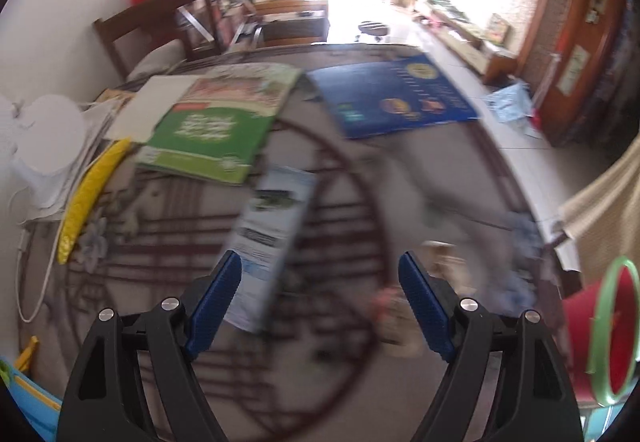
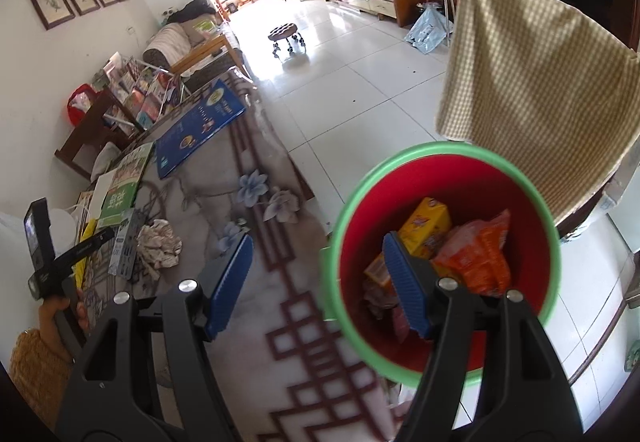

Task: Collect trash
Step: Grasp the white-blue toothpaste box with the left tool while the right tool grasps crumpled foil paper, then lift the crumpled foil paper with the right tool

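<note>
My left gripper is open and empty above the patterned table, with a flat white-and-blue carton between its fingers' line of sight, blurred. In the right wrist view the same carton lies beside a crumpled paper wad, with the left gripper over them. My right gripper is open and empty at the table's edge, over a red bin with a green rim. The bin holds a yellow box and an orange wrapper. The bin also shows in the left wrist view.
A green booklet and a blue book lie at the table's far side. A yellow strip and white paper cups sit at the left. A checked cloth hangs over a chair beside the bin.
</note>
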`<state>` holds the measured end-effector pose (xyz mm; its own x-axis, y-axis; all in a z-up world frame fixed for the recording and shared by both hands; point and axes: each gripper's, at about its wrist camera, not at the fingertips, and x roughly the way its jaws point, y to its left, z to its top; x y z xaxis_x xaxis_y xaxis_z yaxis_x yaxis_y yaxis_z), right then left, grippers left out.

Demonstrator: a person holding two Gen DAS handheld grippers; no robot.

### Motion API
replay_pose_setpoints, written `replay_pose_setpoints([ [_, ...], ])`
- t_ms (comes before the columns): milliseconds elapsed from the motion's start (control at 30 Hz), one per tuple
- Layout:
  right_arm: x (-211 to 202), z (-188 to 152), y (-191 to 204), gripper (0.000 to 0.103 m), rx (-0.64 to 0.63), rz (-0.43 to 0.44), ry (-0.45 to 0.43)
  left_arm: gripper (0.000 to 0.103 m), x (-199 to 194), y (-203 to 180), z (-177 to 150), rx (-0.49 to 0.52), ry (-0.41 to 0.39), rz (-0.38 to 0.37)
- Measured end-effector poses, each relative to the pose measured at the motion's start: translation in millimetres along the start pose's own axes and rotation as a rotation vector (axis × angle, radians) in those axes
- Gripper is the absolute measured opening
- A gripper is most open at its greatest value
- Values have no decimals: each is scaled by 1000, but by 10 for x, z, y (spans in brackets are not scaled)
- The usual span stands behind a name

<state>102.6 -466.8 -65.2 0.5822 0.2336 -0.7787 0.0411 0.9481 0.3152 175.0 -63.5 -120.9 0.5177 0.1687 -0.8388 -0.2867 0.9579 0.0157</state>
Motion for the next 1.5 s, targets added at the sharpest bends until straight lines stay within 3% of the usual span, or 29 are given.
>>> replay_pose_setpoints([
  [133, 91, -142, 289, 66, -2, -9, 28, 77, 397, 317, 128, -1, 70, 20],
  [300, 193, -287, 609, 66, -3, -16, 52, 77, 772, 314, 161, 56, 143, -17],
  [333, 227, -316, 703, 66, -7, -15, 58, 74, 830, 302, 169, 73, 153, -32],
  [367, 251, -331, 778, 66, -12, -13, 62, 58, 871, 307, 176, 83, 159, -45],
  [400, 290, -344, 873, 66, -17, -11, 67, 51, 898, 314, 178, 91, 172, -58],
  [533, 501, -380, 1286, 66, -68, 14, 97, 50, 782, 425, 146, 80, 140, -121],
  [700, 889, -382, 1790, 66, -155, 49, 141, 50, 424, 650, -120, 73, 104, -169],
  [933, 1634, -387, 2291, 69, -197, 77, 227, 50, 3, 1080, -475, 12, 87, -166],
  [1000, 1815, -399, 2405, 74, -202, 79, 242, 50, -66, 1164, -512, 0, 77, -161],
  [1133, 2037, -443, 2575, 73, -221, 91, 283, 50, -167, 1252, -511, -5, 46, -142],
  [1200, 2092, -457, 2644, 59, -261, 62, 290, 50, -180, 1282, -489, -16, 39, -143],
  [1267, 2057, -444, 2667, 37, -275, 73, 288, 50, -194, 1286, -463, -22, 32, -147],
  [1300, 2027, -432, 2658, 33, -267, 87, 289, 50, -211, 1287, -461, -22, 27, -149],
  [1500, 1653, -363, 2669, 32, -267, 125, 227, 50, -295, 1210, -402, -12, -5, -169],
])
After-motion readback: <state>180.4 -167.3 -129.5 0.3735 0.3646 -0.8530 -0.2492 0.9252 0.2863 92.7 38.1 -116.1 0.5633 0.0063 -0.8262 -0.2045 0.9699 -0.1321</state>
